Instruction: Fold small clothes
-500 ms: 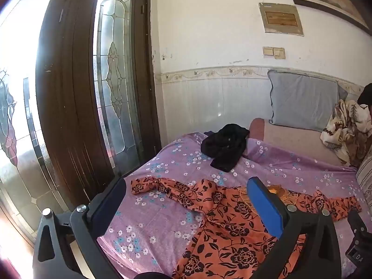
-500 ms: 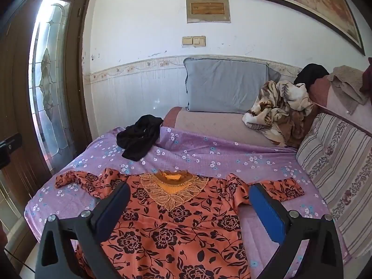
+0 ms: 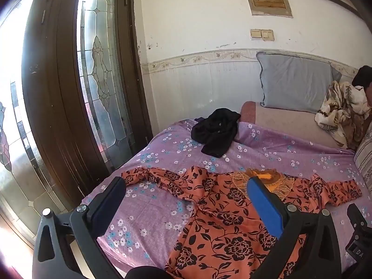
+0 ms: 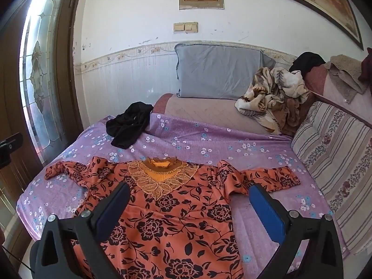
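Observation:
An orange dress with black flowers lies face up on the purple flowered bedsheet, sleeves spread left and right, its embroidered collar toward the wall. My right gripper hovers open above the dress body, nothing between its fingers. My left gripper is open too, held over the dress near its left sleeve and the bed's left edge. Part of the right gripper shows at the lower right of the left wrist view. A crumpled black garment lies farther back on the sheet.
A grey pillow leans on the wall behind the bed. A crumpled patterned blanket and a striped cushion sit at the right. A dark wooden door with leaded glass stands close to the bed's left edge.
Both grippers have eased slightly forward and tipped down toward the dress. The dress has not moved and both stay open.

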Available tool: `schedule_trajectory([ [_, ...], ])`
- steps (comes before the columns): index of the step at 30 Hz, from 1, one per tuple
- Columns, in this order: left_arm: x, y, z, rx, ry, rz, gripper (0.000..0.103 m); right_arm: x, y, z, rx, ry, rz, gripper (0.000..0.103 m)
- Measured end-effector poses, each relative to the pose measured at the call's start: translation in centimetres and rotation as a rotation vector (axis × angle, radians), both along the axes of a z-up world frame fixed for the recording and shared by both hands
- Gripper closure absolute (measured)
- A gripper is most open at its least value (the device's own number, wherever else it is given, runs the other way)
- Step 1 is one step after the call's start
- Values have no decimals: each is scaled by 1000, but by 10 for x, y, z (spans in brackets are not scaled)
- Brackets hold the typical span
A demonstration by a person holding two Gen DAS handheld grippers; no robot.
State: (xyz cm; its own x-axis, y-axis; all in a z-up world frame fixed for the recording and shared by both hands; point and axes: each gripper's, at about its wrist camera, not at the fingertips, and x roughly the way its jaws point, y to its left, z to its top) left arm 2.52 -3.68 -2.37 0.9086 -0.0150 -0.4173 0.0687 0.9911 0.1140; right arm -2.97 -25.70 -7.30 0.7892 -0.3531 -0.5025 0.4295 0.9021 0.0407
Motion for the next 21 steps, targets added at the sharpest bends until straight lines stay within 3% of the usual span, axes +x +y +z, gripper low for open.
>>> schedule_trajectory([
  [21,-6,3,-3,-7,-6,-12,0,-4,5,5,-12,10,17,0],
])
